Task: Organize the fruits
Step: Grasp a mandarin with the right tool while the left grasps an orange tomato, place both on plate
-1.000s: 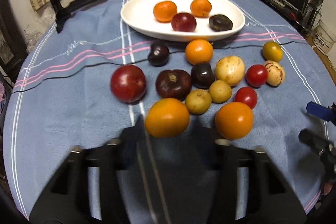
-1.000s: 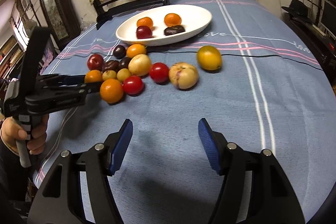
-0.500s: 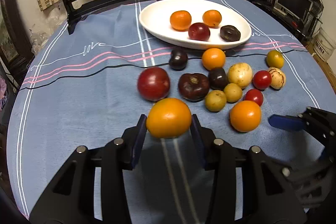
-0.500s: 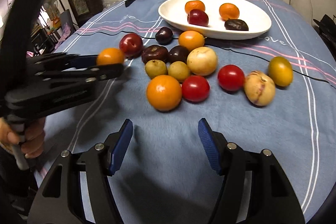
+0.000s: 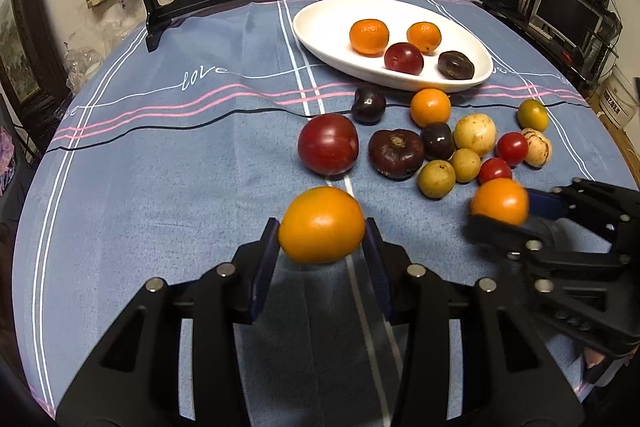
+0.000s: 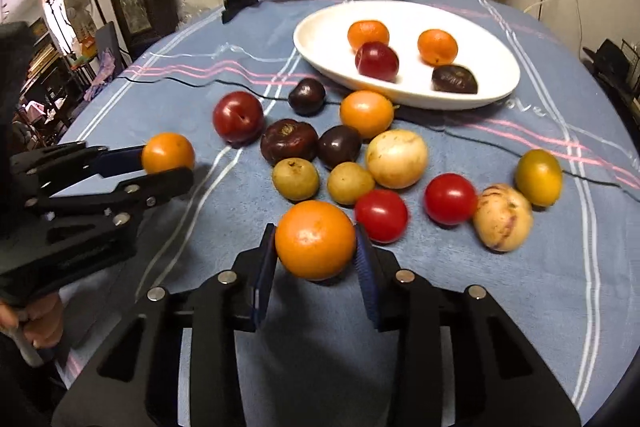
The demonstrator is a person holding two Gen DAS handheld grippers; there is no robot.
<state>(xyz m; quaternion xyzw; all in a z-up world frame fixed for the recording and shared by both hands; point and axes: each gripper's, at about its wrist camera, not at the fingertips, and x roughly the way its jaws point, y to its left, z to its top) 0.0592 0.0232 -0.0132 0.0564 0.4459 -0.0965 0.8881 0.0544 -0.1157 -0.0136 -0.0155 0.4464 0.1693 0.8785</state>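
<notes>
Table (image 5: 160, 187), round, under a blue striped cloth; all positions below are given relative to the white plate (image 5: 320, 23), which sits toward the far side.

Plate holds four fruits: two small oranges, one red plum, one dark plum. Judged as the sorted portion, so the task looks less than a quarter done.

Loose cluster (image 6: 352, 155) lies on the cloth just in front of the plate, its nearest orange fruit almost touching the rim. Counted there: one large red plum, one dark ribbed fruit, two small dark plums, one pale round fruit, two small tan fruits, two red tomatoes, one striped cream fruit and one yellow-green fruit at the outer edge, farthest to the plate's right. Thirteen fruits remain off the plate, counting the two in the claws.

Left claw (image 5: 322, 247): narrow opening, pads pressed on both sides of a yellow-orange fruit (image 5: 322, 225), held in front of the plate and nearer than the cluster.

Right claw (image 6: 316, 259): jaws closing around the big orange (image 6: 316, 239), which sits between the pads at the near edge of the cluster; pads appear to touch its sides. Whether it is off the cloth cannot be told.

Judgement: both fruits need carrying to the plate next; free space remains on its left half.
</notes>
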